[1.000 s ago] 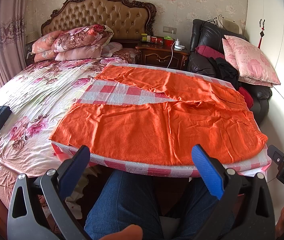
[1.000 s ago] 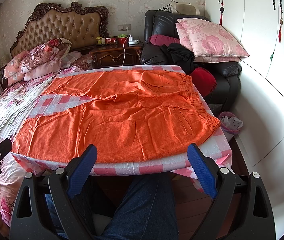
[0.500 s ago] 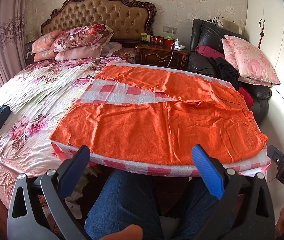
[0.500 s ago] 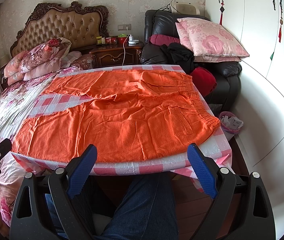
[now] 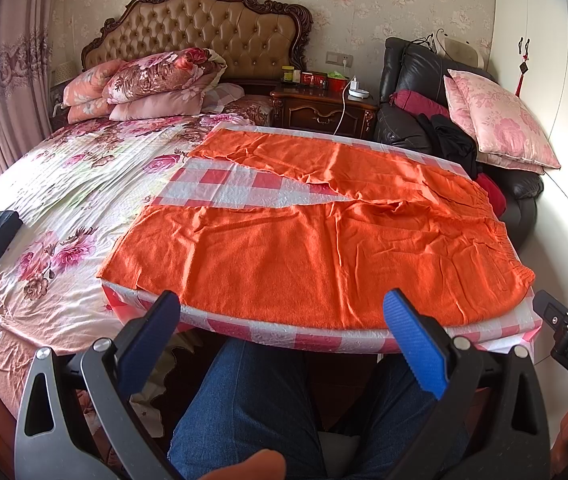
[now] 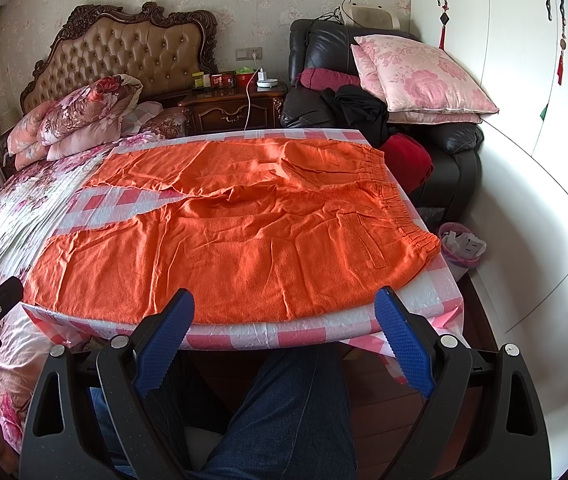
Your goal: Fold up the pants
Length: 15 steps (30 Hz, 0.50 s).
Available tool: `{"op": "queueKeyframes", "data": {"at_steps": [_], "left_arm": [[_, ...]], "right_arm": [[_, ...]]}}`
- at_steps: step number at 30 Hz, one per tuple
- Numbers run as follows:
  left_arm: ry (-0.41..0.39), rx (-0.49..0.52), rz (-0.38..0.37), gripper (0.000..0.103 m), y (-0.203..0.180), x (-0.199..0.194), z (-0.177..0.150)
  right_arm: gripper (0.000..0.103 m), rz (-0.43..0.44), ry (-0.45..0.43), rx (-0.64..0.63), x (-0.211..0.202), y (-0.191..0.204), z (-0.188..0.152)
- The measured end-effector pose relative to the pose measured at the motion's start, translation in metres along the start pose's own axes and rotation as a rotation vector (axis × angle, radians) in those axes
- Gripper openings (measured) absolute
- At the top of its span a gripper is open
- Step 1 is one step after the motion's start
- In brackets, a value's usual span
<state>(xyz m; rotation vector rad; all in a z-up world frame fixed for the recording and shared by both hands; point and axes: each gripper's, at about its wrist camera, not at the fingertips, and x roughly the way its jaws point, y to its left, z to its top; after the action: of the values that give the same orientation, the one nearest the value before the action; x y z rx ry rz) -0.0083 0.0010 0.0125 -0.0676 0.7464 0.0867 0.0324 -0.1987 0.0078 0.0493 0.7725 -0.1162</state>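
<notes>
fingers (image 5: 416,344) of both grippers spread apart, orange pants (image 6: 235,236) flat on checked board (image 6: 243,334)

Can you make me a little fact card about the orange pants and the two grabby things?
pants: orange pants spread flat, unfolded, legs apart
waistband: elastic waistband at the right end
underneath: pink checked cloth on a board beside the bed
left hand-held gripper: open, holding nothing, short of the pants
right hand-held gripper: open, holding nothing, short of the pants
</notes>
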Motion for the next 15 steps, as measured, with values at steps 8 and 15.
{"op": "queueKeyframes", "data": {"at_steps": [8,15], "left_arm": [[0.016,-0.006,-0.006,0.101,0.001,0.007,-0.003],[0.041,-0.016,-0.017,0.101,0.010,0.031,-0.005]], "right_arm": [[0.088,0.000,0.019,-0.003,0.007,-0.001,-0.006],[0.088,0.028,0.111,0.021,0.040,-0.009,-0.014]]}}
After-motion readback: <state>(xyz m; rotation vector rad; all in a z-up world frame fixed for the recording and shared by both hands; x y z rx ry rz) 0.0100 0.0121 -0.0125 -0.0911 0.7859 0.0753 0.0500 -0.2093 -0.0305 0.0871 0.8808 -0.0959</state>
